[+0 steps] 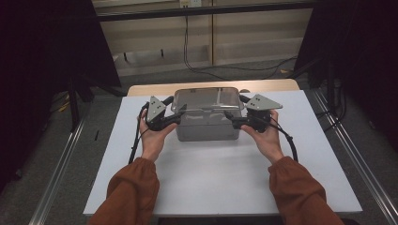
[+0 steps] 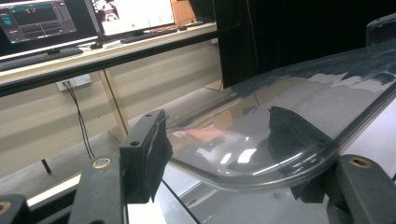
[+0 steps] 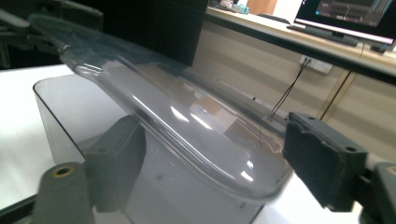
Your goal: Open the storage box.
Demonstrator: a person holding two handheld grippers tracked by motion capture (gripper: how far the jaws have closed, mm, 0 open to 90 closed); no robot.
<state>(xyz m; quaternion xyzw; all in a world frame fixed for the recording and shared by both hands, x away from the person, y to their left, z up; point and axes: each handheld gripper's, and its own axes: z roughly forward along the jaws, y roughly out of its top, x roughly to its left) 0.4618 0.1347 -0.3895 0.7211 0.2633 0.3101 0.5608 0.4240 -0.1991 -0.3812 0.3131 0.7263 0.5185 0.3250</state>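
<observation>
A: Desk (image 1: 197, 187) surface: near half bare between the forearms, open strips along both side edges. Box (image 1: 209, 126) sits toward the far edge, centred.

B: Lid (image 1: 206, 99) position?

A: Clear lid over the box, tilted in both gripper views, the near rim clear of the box wall.

B: Fingers?

A: Left gripper (image 1: 174, 117): fingers apart, straddling the lid's left end. I can't tell whether the pads press. Right gripper (image 1: 233, 118): fingers wide apart around the right end, far pad (image 3: 322, 161) off the rim.
</observation>
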